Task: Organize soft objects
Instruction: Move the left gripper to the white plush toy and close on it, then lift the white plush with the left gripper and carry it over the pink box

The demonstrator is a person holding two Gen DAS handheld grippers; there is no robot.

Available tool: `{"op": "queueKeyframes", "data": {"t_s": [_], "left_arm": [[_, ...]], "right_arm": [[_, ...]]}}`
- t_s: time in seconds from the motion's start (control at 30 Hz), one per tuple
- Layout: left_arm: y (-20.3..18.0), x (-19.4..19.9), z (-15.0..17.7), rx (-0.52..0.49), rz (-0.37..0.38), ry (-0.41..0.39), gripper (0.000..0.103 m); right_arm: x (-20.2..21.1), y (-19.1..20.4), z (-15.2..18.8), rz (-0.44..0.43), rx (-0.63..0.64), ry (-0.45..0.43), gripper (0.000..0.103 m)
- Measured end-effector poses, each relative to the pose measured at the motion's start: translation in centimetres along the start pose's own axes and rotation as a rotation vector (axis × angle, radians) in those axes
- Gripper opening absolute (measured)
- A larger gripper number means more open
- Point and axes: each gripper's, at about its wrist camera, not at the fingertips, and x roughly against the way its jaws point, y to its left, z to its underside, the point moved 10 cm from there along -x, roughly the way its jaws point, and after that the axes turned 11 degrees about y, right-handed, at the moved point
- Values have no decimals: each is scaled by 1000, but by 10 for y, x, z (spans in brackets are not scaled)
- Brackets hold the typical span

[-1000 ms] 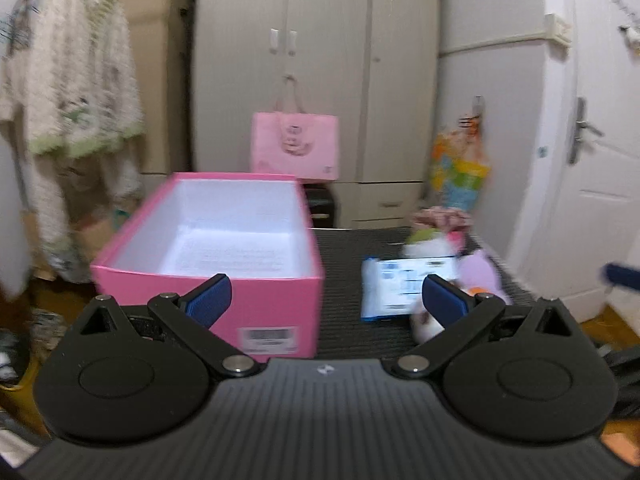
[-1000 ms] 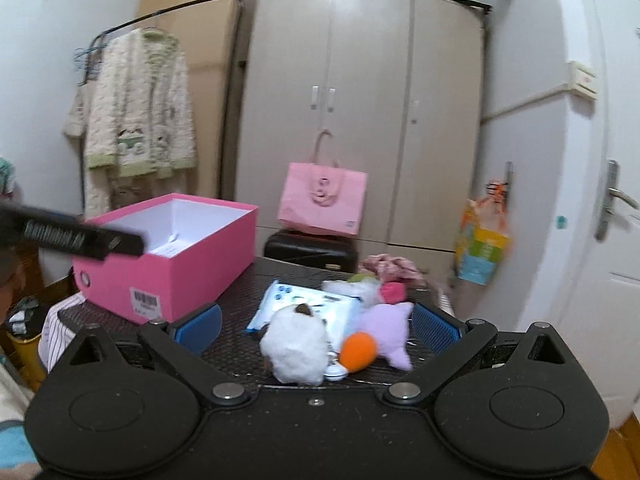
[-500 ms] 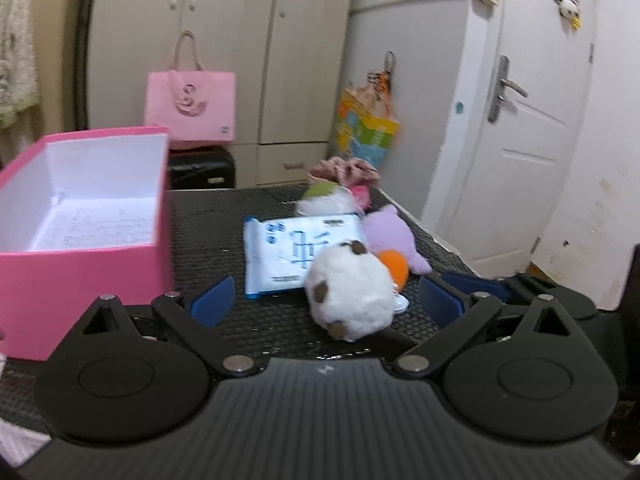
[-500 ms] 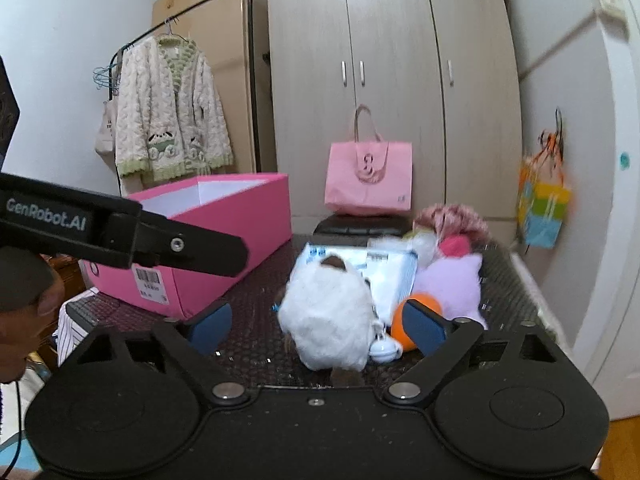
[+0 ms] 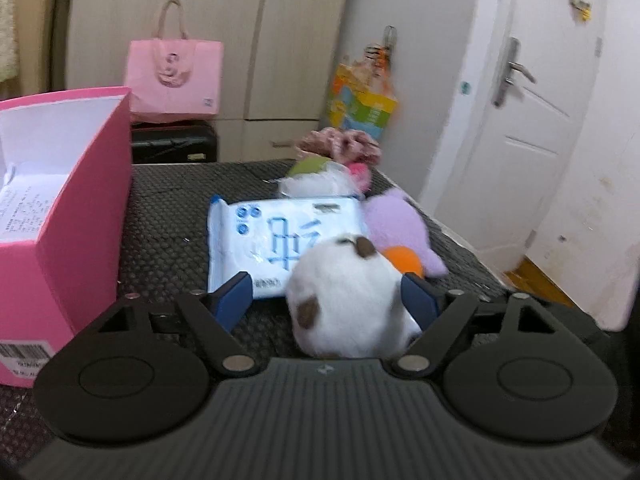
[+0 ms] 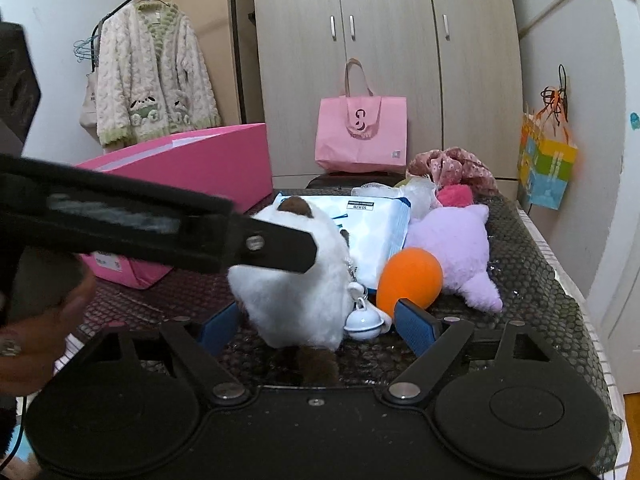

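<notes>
Nearest to me, the white plush toy [image 5: 344, 300] sits on the black dimpled surface [image 5: 172, 216], between the blue pads of both claws at once, and that is my worry: two claws closing on one soft, round body could squeeze it out sideways or knock it into the orange ball [image 6: 408, 276] and the purple plush [image 6: 456, 244] just behind. Its little white bell [image 6: 362, 322] dangles near my right claw [image 6: 316, 326] and could snag a pad. My left claw [image 5: 330, 300] has just been closing, the right pad brushing fur, the left pad apart; my right claw has narrowed too, both pads clear of the toy. Both point slightly downward, low over the surface. Beyond lies the wipes pack [image 5: 276, 232], and to the left the open pink box [image 5: 86, 208] where I judge the toy belongs.
</notes>
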Motion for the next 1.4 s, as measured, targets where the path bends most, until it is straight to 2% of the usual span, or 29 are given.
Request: {"op": "queueKeyframes", "data": {"t_s": [0.13,0.2,0.27,0.5,0.73,1.03,1.17,1.3,1.4], "left_arm": [[-4,-11,-2,1,50,24,77],[-5,-14,1,11,91,48,67],[-6,-15,3,33,139,76,62],[-5,-19,11,60,145,86,62],[-10,-8,13,11,118,79,61],[-9,14,15,-13,72,88,61],[-2,21,19,3,87,124,61],[3,25,27,-5,96,202,61],[8,29,30,-1,109,254,62]], "right_arm": [[1,6,-6,46,66,-31,87],[2,10,-8,63,111,-47,81],[1,13,-10,67,135,-44,76],[-6,12,-10,51,129,-25,73],[-1,16,-10,43,128,-26,67],[13,30,-12,-9,111,-31,66],[17,36,-12,-54,68,-7,66],[17,40,-11,-118,-15,57,66],[14,47,-9,-132,-20,97,66]]}}
